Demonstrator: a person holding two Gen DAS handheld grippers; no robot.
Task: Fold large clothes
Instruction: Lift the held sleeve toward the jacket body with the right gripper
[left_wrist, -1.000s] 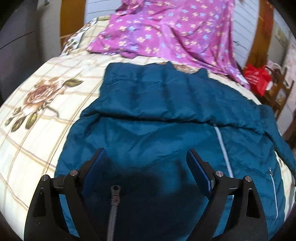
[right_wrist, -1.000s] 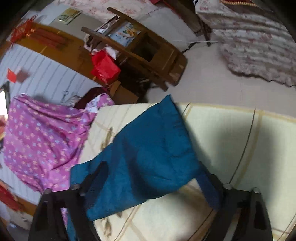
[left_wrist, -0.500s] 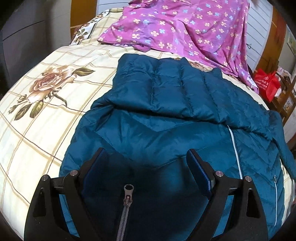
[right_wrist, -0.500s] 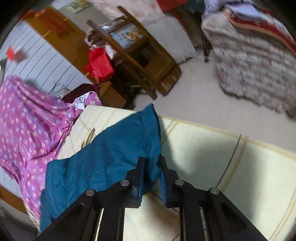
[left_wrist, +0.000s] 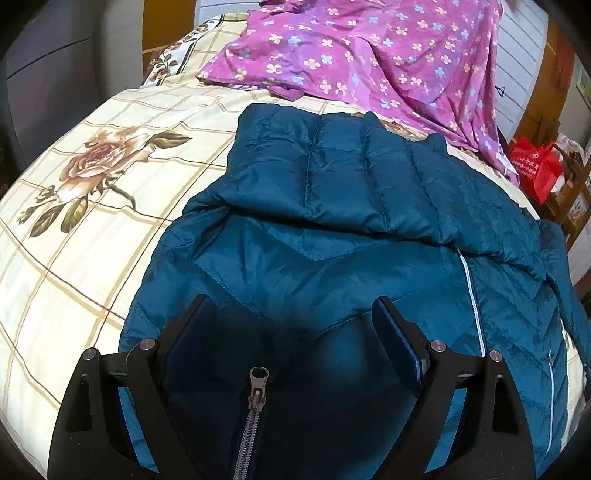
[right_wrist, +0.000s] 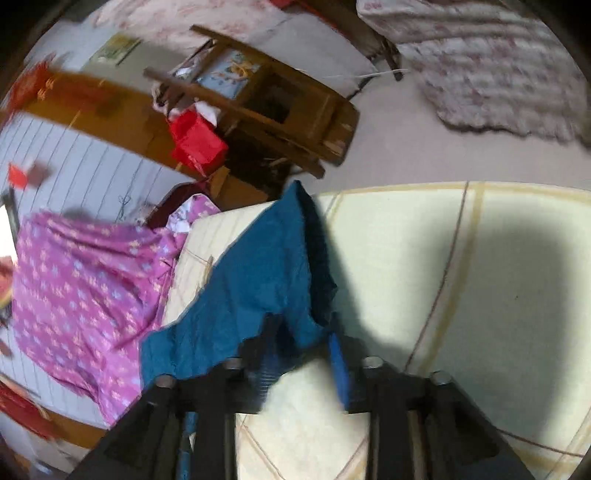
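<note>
A teal quilted jacket (left_wrist: 332, 240) lies spread on a cream bedspread with rose prints (left_wrist: 92, 192), one sleeve folded across its chest. Its zipper pull (left_wrist: 257, 384) sits between my fingers. My left gripper (left_wrist: 291, 325) is open and hovers just above the jacket's front. In the right wrist view my right gripper (right_wrist: 301, 336) is shut on the end of the jacket's other sleeve (right_wrist: 258, 269), which is lifted off the bed. That view is motion-blurred.
A purple flowered cloth (left_wrist: 369, 55) lies at the head of the bed and shows in the right wrist view (right_wrist: 81, 280). A red bag (right_wrist: 197, 142) and a wooden chair (right_wrist: 280, 110) stand beside the bed. The bed edge (right_wrist: 406, 188) is near the sleeve.
My right gripper went from open around the sleeve end to shut on it and has lifted it. The left gripper has drifted slightly over the jacket and stays open.
</note>
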